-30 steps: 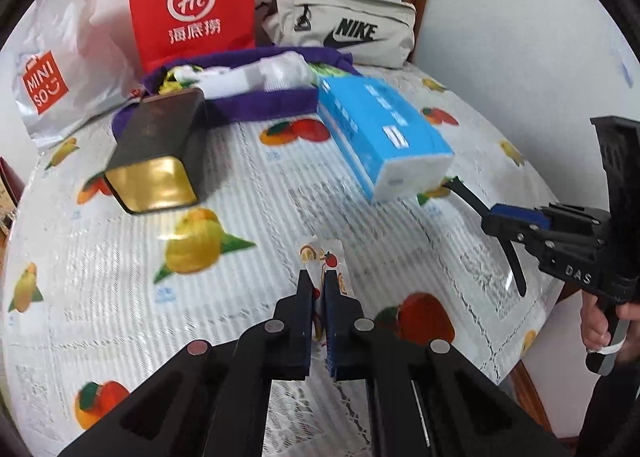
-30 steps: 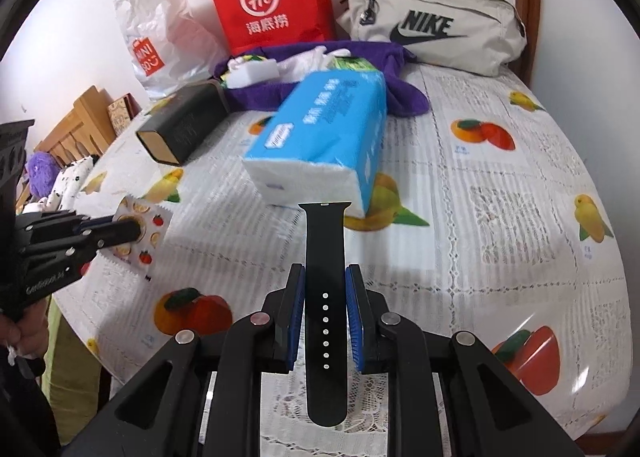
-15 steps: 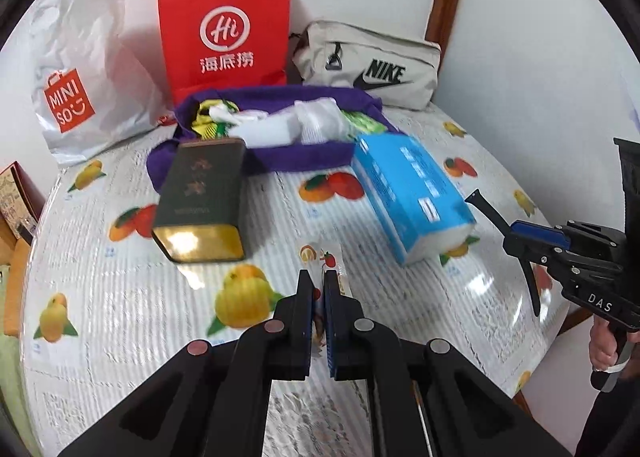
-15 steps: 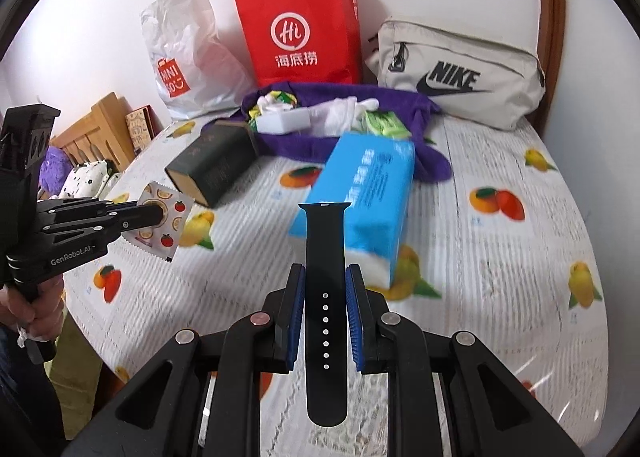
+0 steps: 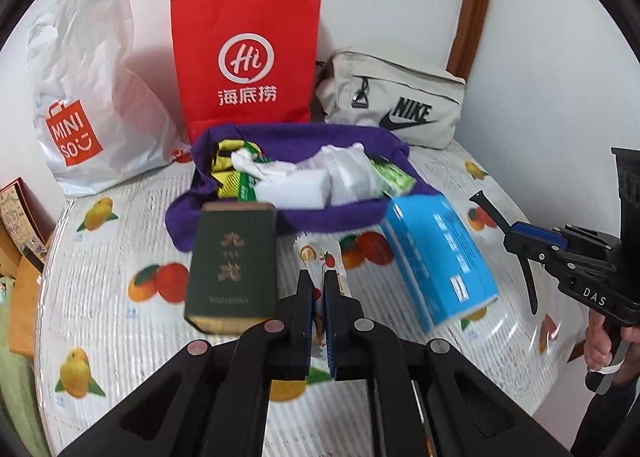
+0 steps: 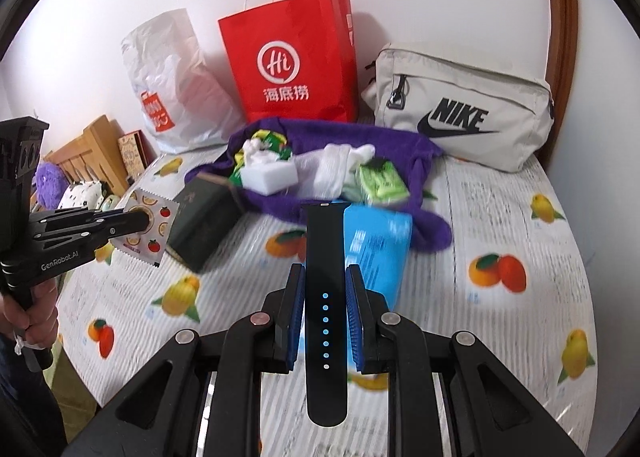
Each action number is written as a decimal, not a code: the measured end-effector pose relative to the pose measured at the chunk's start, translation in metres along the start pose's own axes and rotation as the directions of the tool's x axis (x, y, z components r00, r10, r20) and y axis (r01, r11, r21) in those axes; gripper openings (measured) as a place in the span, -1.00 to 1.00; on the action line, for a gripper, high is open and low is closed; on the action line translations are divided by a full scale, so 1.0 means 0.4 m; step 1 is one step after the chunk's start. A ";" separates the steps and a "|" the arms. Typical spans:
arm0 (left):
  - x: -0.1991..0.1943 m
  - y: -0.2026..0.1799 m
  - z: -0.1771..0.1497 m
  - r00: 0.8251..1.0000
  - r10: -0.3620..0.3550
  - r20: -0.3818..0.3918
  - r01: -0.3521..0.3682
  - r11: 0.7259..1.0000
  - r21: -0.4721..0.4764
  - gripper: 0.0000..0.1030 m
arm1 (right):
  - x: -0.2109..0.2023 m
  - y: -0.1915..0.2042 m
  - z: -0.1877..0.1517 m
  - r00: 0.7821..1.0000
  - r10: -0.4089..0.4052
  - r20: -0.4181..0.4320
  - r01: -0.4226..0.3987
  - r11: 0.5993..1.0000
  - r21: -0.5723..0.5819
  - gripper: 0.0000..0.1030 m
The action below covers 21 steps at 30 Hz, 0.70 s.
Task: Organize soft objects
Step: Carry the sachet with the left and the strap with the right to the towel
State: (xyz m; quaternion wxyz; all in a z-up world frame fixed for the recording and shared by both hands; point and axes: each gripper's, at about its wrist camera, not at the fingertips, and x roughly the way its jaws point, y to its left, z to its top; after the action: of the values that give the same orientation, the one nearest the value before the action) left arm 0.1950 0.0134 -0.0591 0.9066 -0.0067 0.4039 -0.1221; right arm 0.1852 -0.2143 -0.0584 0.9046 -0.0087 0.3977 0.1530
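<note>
Black strap (image 6: 325, 297) pinched between my right fingers (image 6: 353, 309); left fingers (image 5: 304, 297) pinch a fruit-print sachet (image 5: 325, 257), both above the desk (image 6: 500, 317).

The tablecloth (image 6: 500, 217) is white lace printed with oranges, lemons and green leaves. A red Haidilao paper bag (image 6: 292, 61) carries a white "Hi" logo; the Miniso plastic bag (image 5: 88, 97) is white with an orange-red emblem. The Nike pouch (image 6: 460, 113) is beige with black lettering. A purple cloth bag (image 5: 304, 137) holds white and green items. The tissue pack (image 5: 436, 257) is blue, the box (image 5: 232, 253) dark green with gold characters. The watch strap (image 6: 325, 257) is black; the sachet (image 6: 154, 227) shows fruit slices and tomatoes.
</note>
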 end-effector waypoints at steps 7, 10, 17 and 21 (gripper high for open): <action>0.032 0.038 0.083 1.000 0.024 0.018 -0.023 1.000 -0.012 -0.88 | 0.046 -0.020 0.087 1.000 0.001 0.016 -0.001 1.000 0.012 -0.61; 0.051 0.051 0.120 0.999 0.034 0.024 -0.034 0.999 -0.009 -0.88 | 0.073 -0.026 0.133 1.000 0.004 0.025 -0.004 1.000 0.009 -0.61; 0.104 0.078 0.202 0.998 0.045 0.033 -0.044 0.999 -0.012 -0.88 | 0.139 -0.030 0.226 0.999 0.014 0.038 -0.014 1.000 -0.003 -0.61; 0.141 0.096 0.246 0.998 0.049 0.036 -0.049 0.999 -0.016 -0.88 | 0.189 -0.043 0.270 0.999 0.020 0.033 -0.020 1.000 -0.001 -0.61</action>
State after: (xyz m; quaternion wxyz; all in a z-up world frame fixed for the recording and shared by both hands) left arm 0.3118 0.0292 -0.0383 0.9163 -0.0061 0.3886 -0.0965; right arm 0.3156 -0.1956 -0.0410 0.9095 -0.0025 0.3826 0.1625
